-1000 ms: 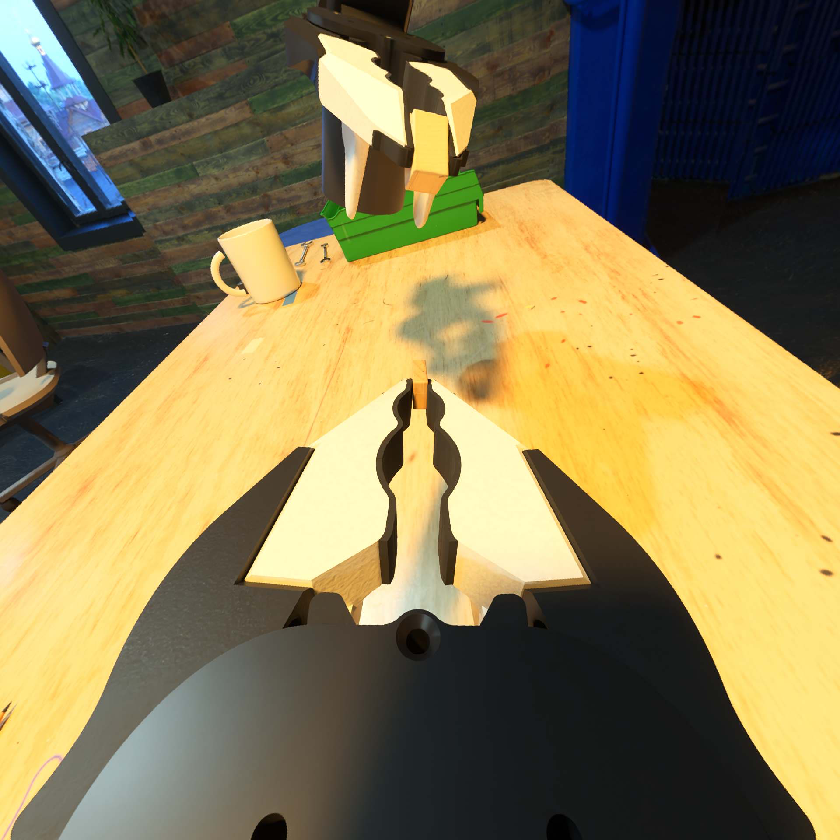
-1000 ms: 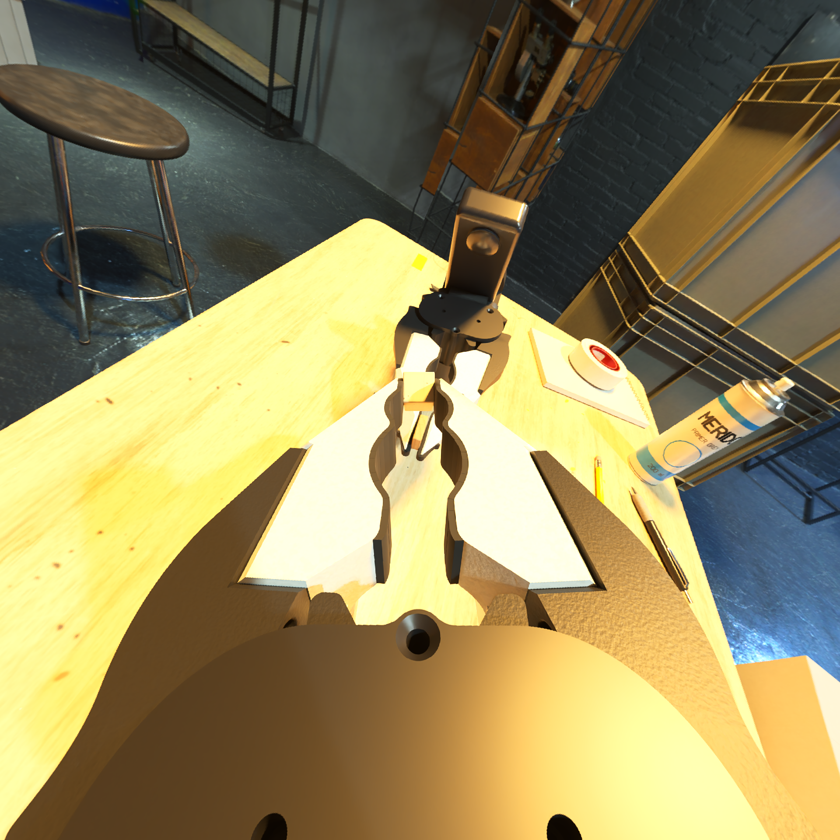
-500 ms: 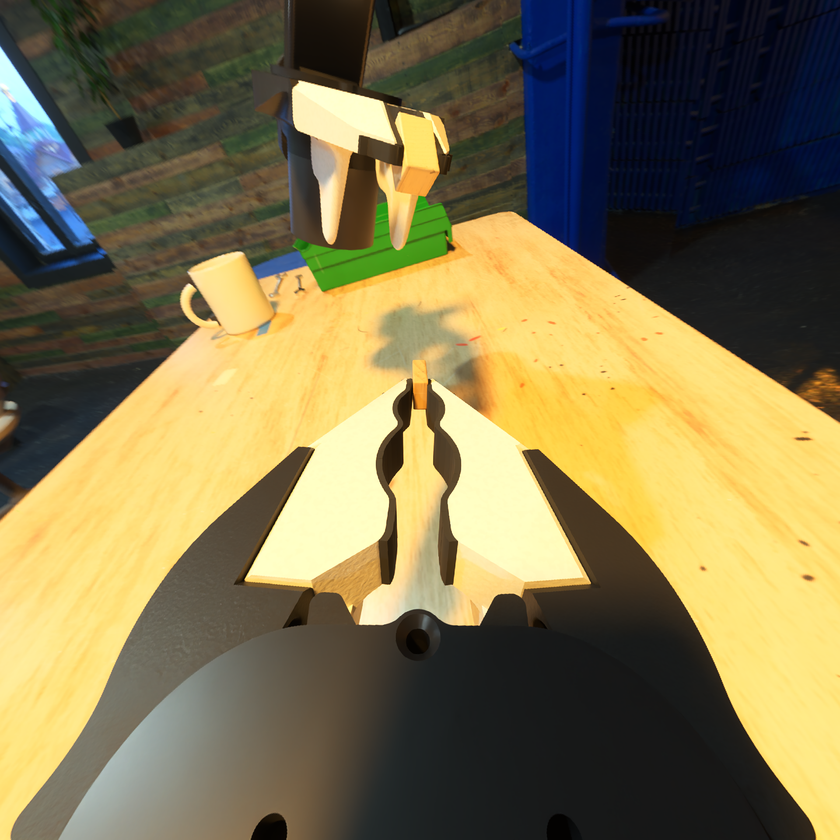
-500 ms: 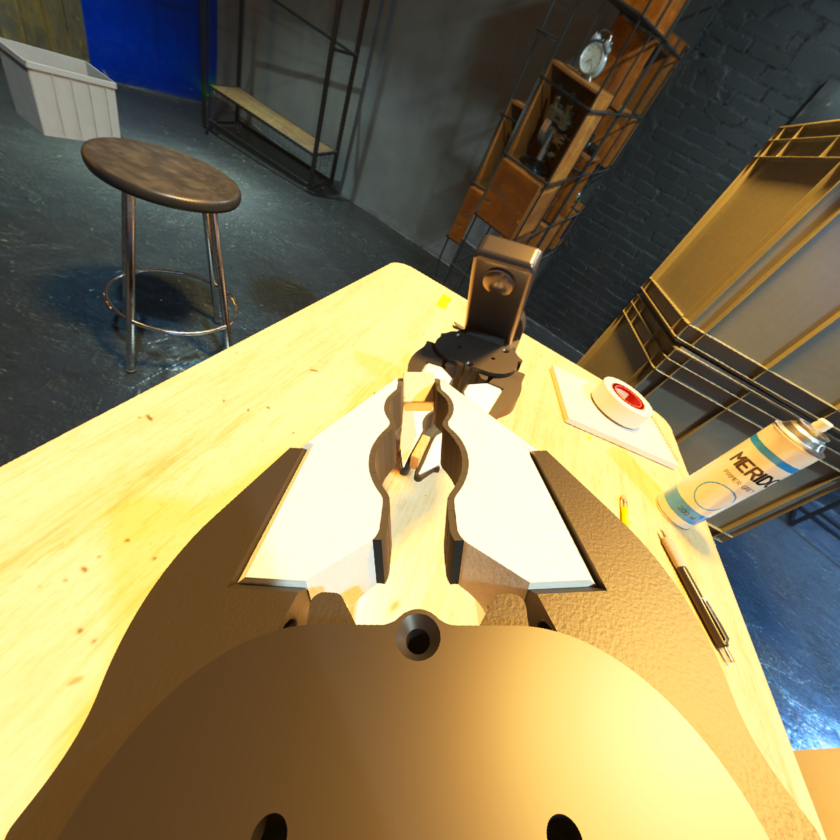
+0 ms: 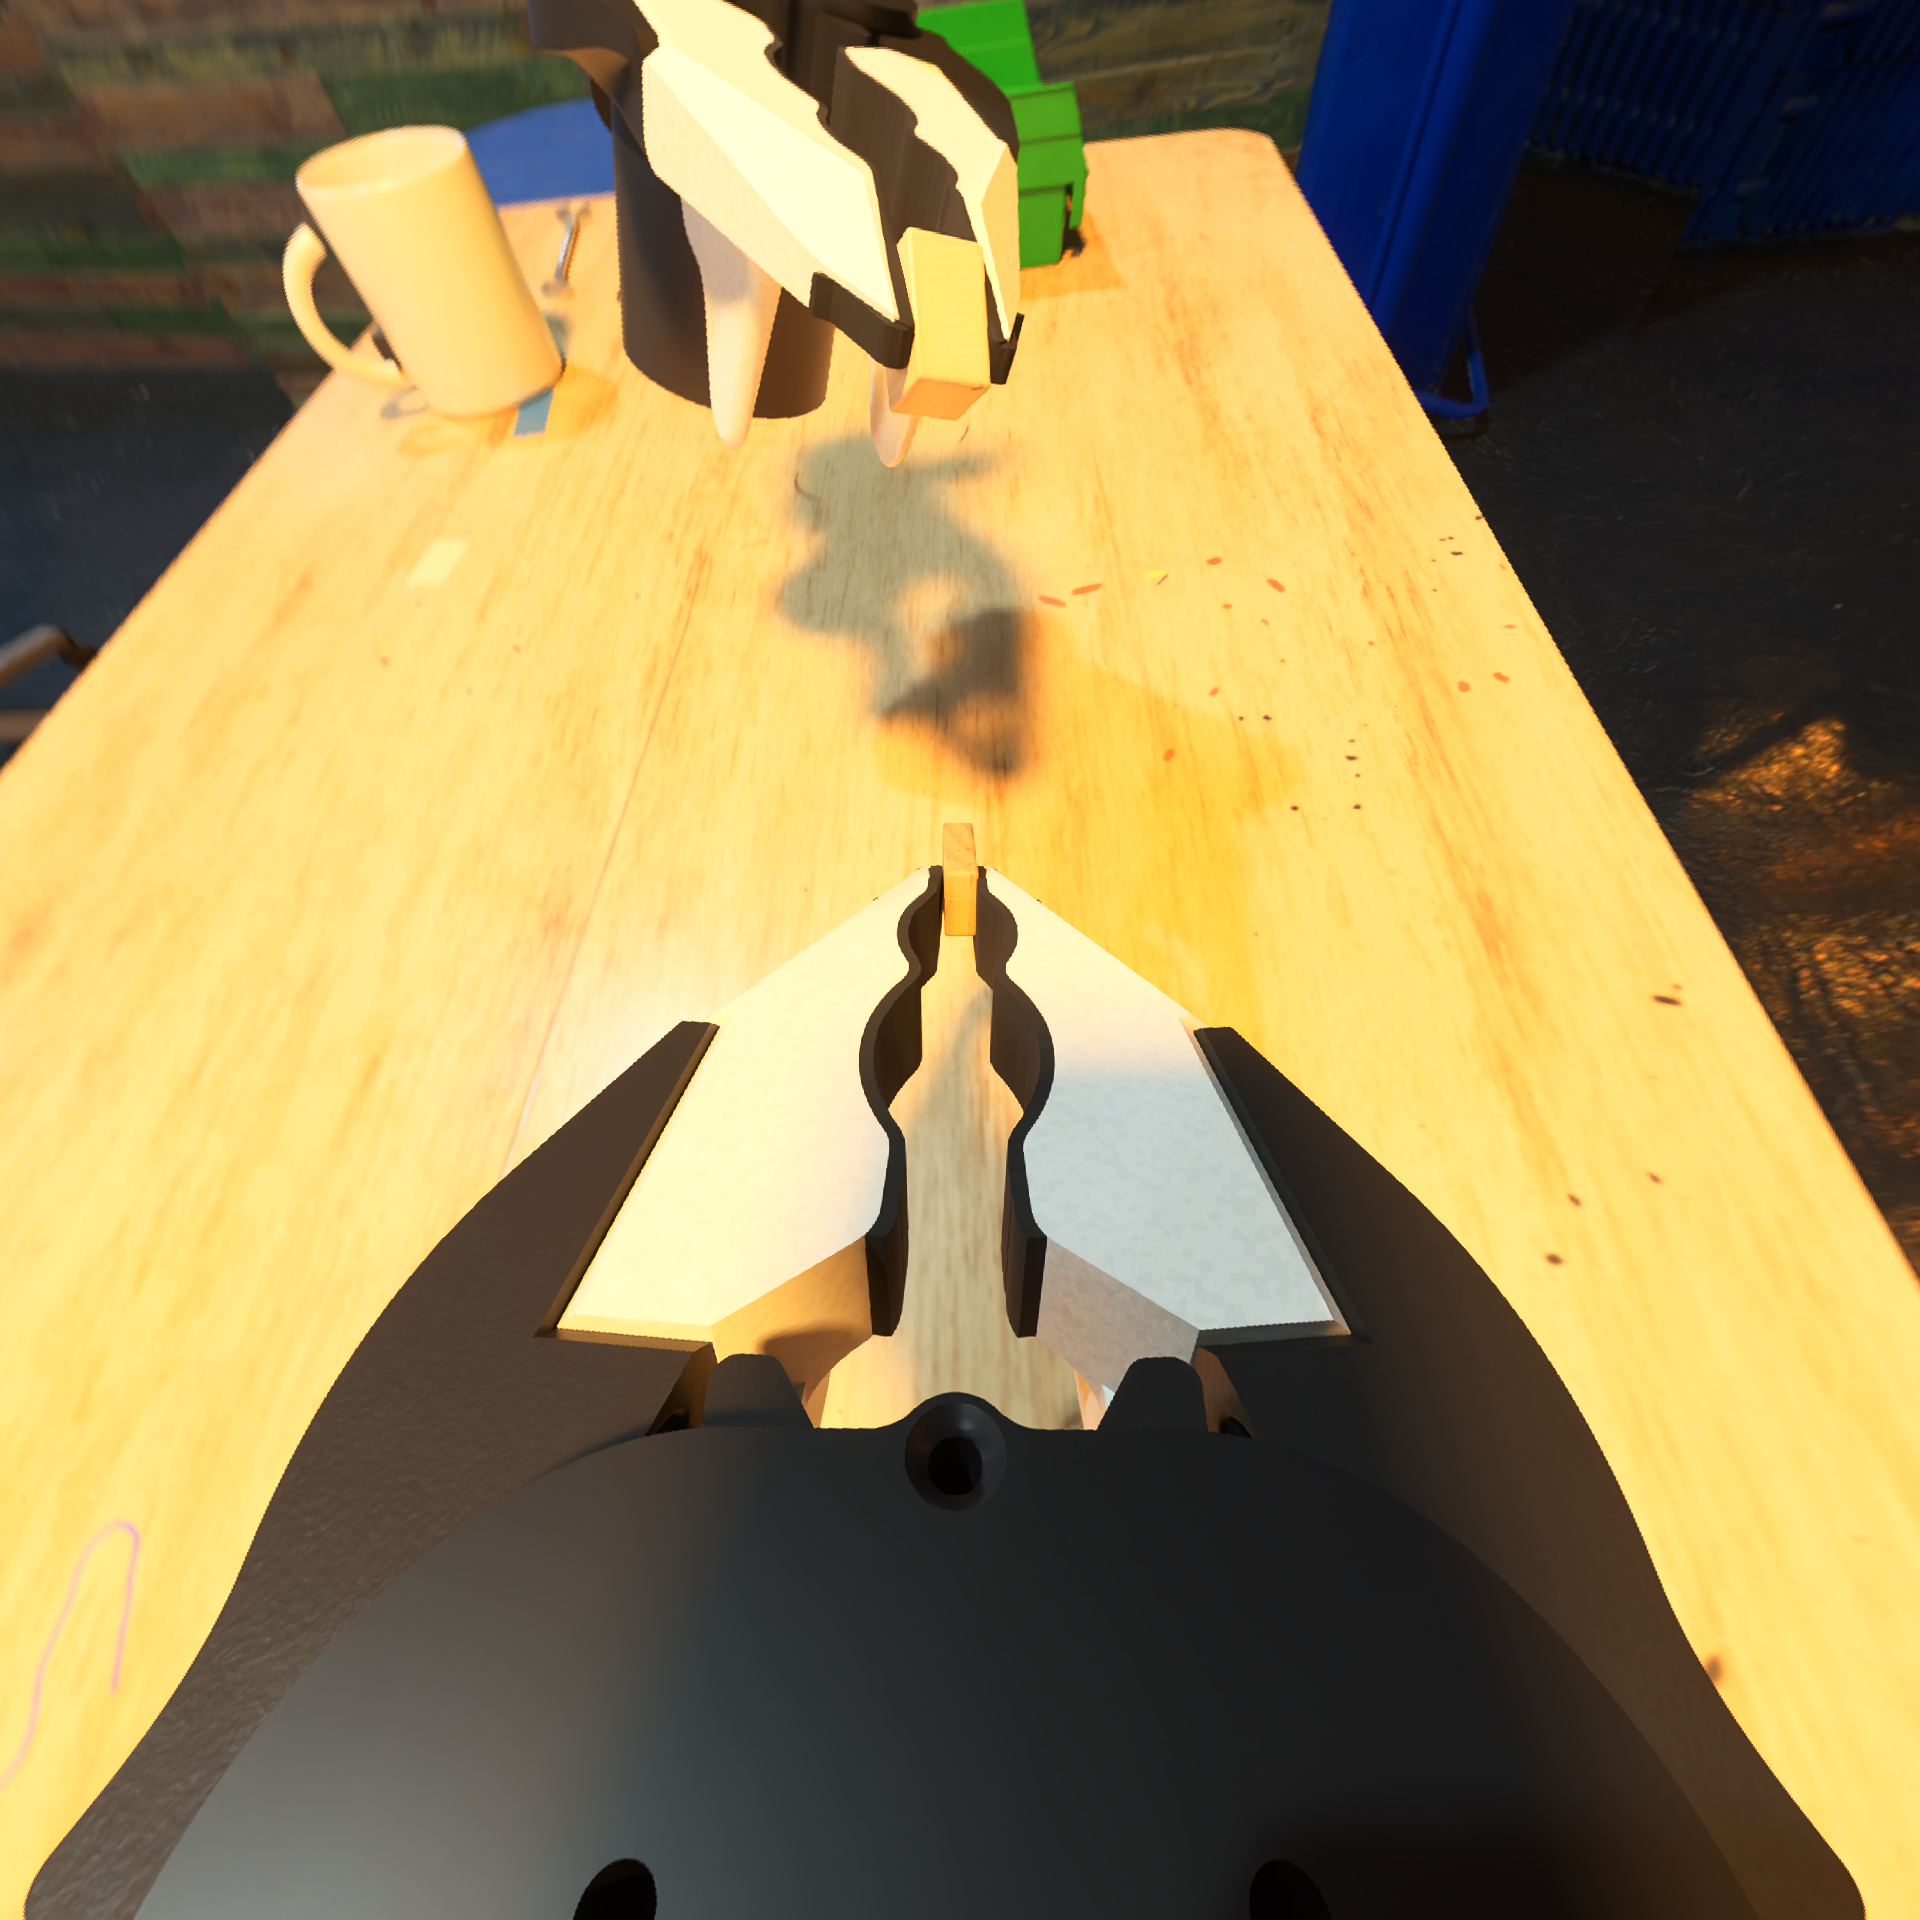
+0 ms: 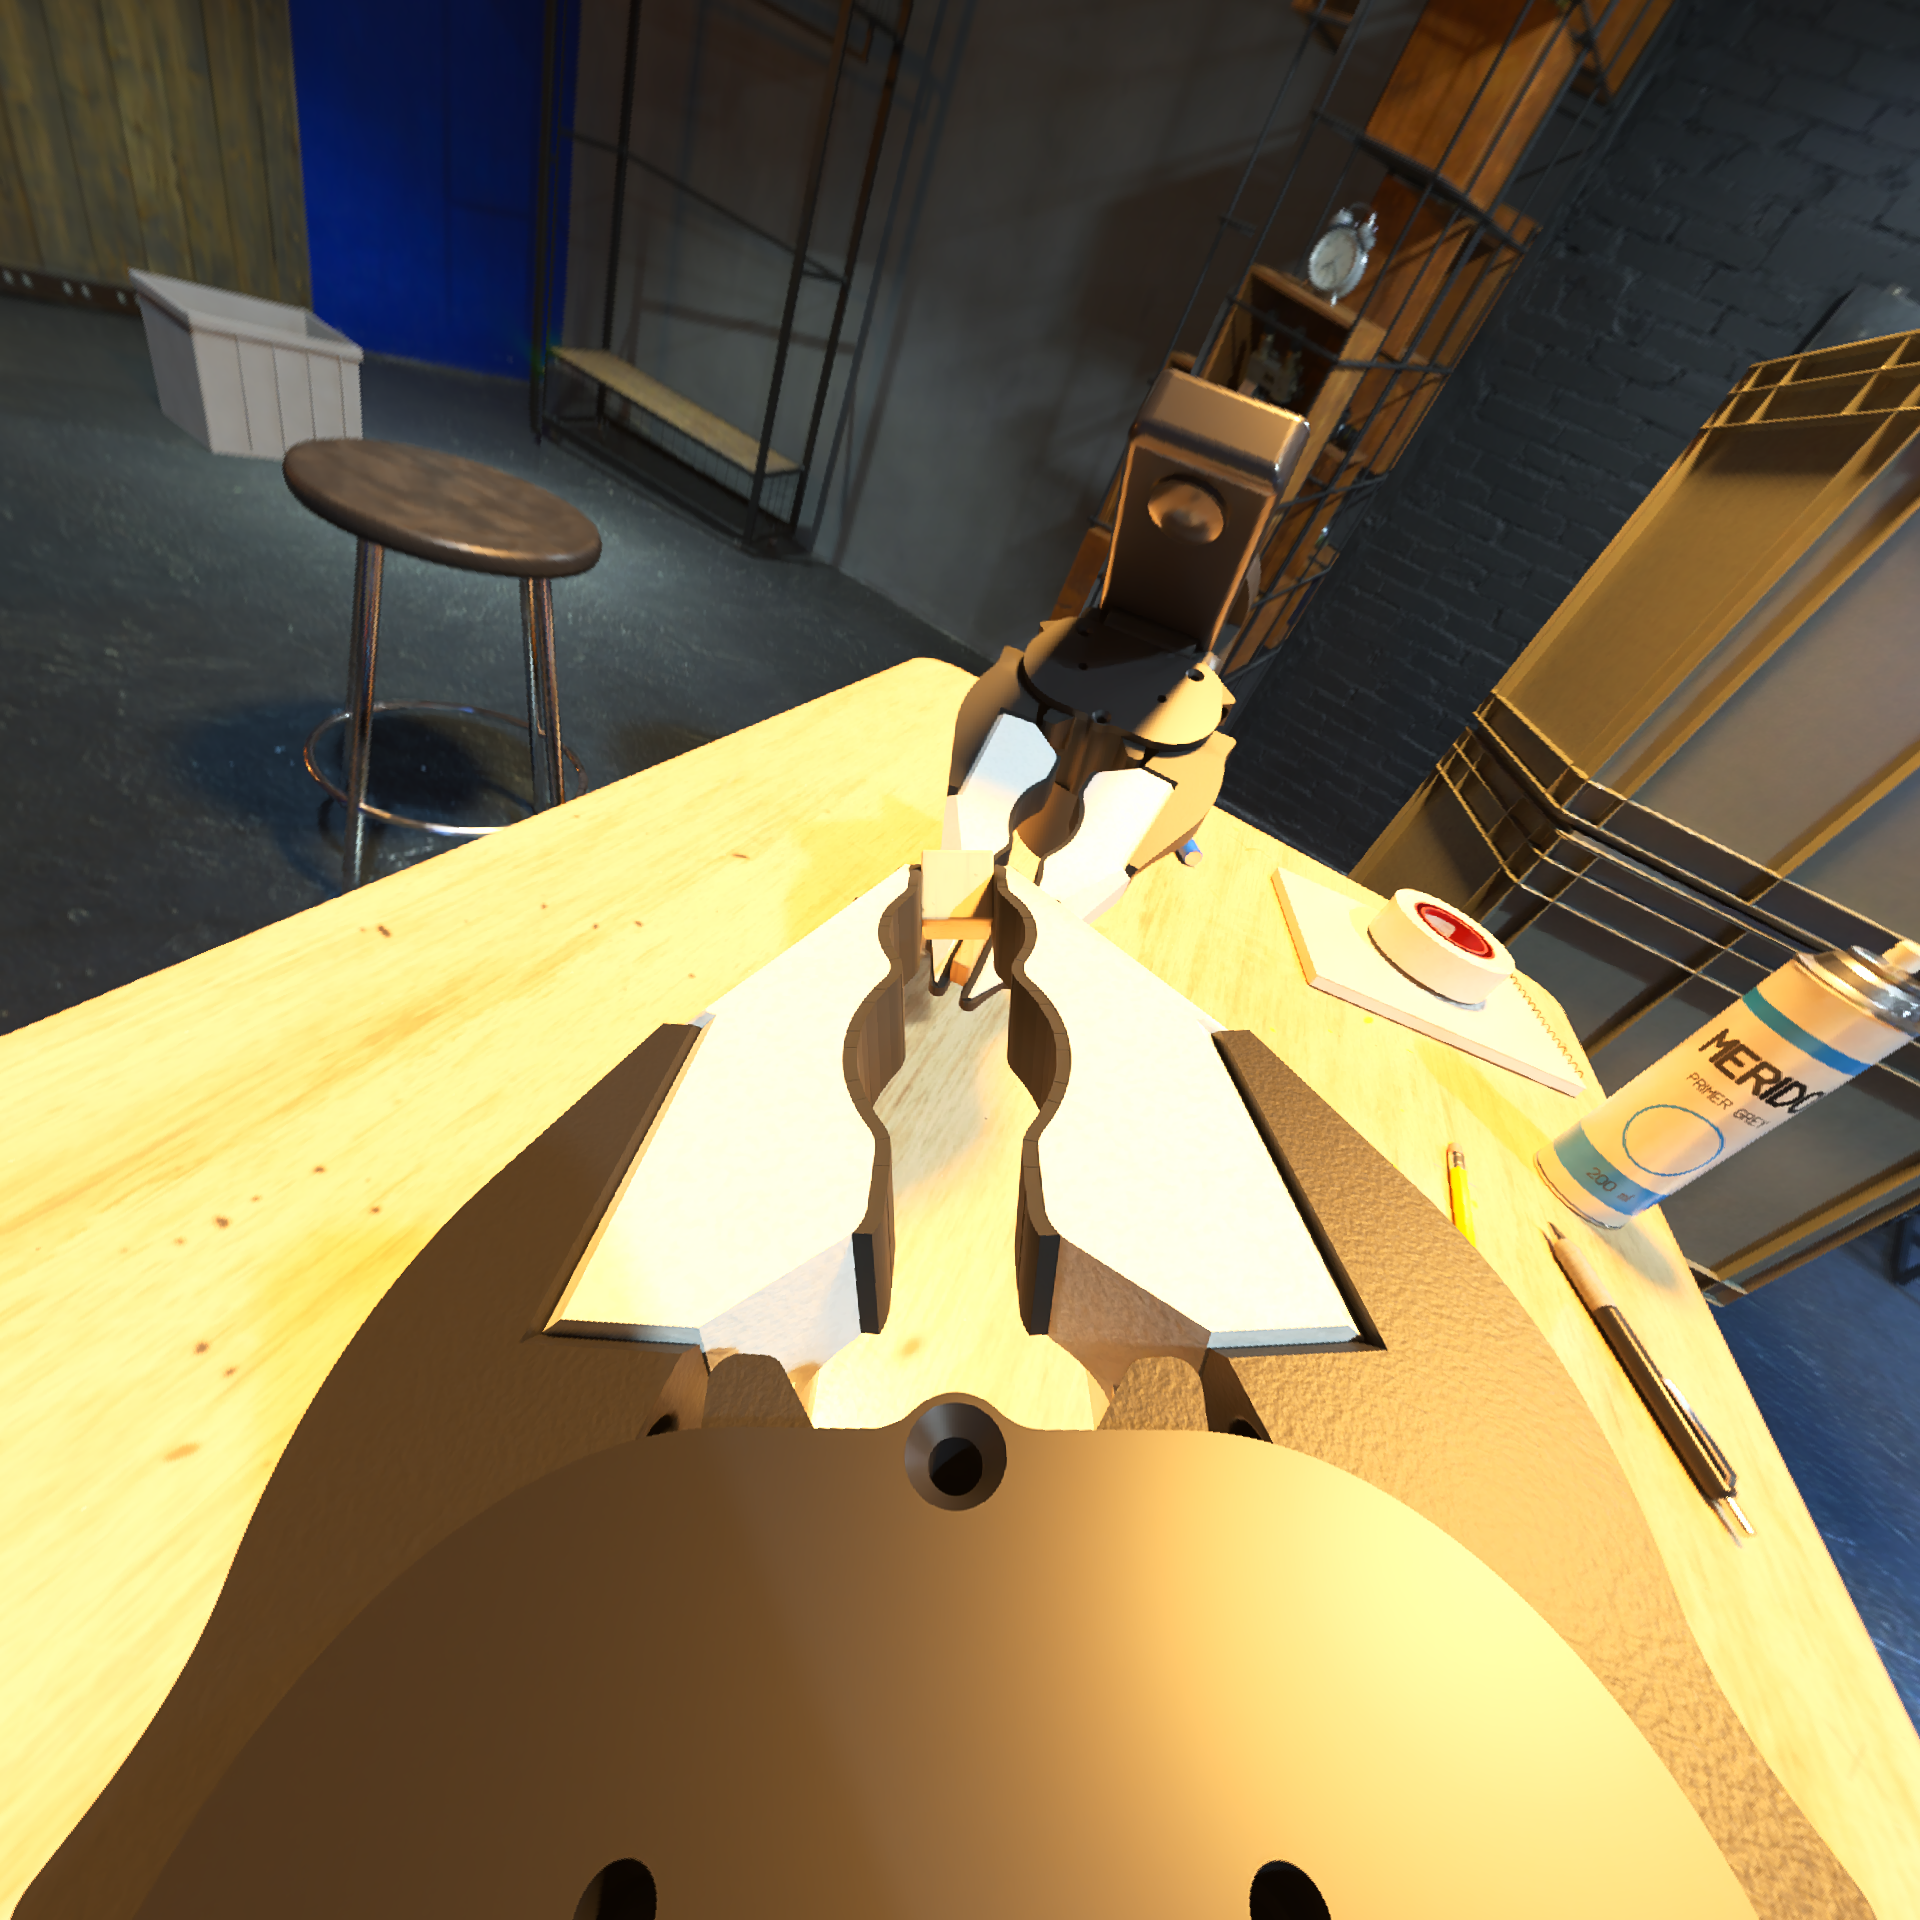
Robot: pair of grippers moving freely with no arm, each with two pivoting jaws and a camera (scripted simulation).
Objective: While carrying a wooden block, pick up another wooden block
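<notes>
Since half a second ago the right gripper (image 5: 940, 343) has come closer to the left wrist camera and now fills the top of that view, hiding more of the green bin (image 5: 1039, 156) behind it. It is clenching a pale wooden block (image 5: 943, 324) between its fingertips, held clear above the wooden table (image 5: 416, 831); in its own view the same block (image 6: 951, 891) is sitting pinched at the tips. The left gripper (image 5: 958, 883) is gripping a second, thinner wooden block (image 5: 958, 878), standing upright between its tips above the tabletop. A cream mug (image 5: 426, 270) is standing at the far left of the table. In the right wrist view a spray can (image 6: 1725, 1091) bearing printed lettering is lying at the table's right side, near a roll of tape (image 6: 1439, 945) resting on a white pad (image 6: 1351, 977), with a yellow pencil (image 6: 1460, 1195) and a dark pen (image 6: 1652, 1382) nearer the camera. A round stool (image 6: 442, 509) is standing on the floor beyond.
</notes>
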